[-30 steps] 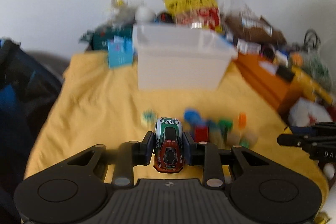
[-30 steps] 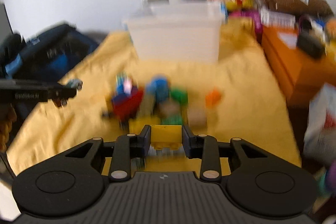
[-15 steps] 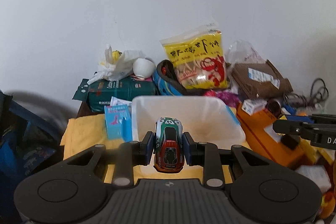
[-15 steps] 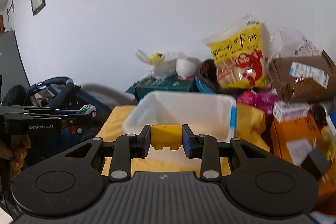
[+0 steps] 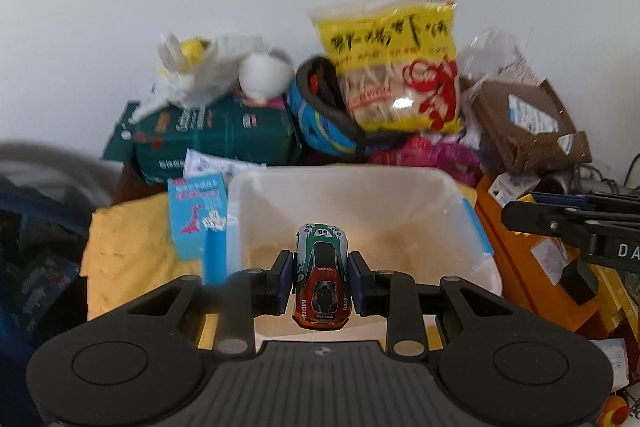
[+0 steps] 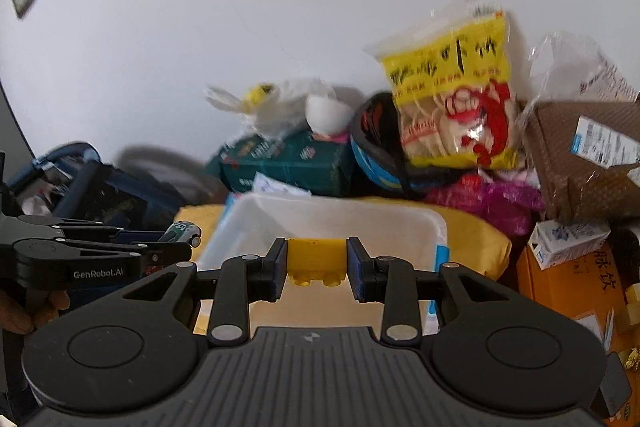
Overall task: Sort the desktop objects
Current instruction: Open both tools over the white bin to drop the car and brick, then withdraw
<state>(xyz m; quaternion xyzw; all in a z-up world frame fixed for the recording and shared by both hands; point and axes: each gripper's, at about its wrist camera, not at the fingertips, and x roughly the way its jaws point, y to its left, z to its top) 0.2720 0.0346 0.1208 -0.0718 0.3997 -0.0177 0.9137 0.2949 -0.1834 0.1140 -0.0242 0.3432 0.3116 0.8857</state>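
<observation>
We hold the left gripper (image 5: 320, 281) with its jaws clenched on a toy racing car (image 5: 322, 277), nose pointing away, hanging over the near part of the white plastic bin (image 5: 472, 227). Our right gripper (image 6: 316, 269) has its jaws grasping a yellow building brick (image 6: 316, 261) above the near rim of the same bin. The bin sits on a yellow cloth (image 5: 120, 247) covering the worktop, toward its far edge, with a light blue box (image 5: 196, 215) touching its left wall. Behind it, against the wall, stand a dark green carton (image 5: 224, 139) and a yellow snack bag (image 5: 396, 67).
</observation>
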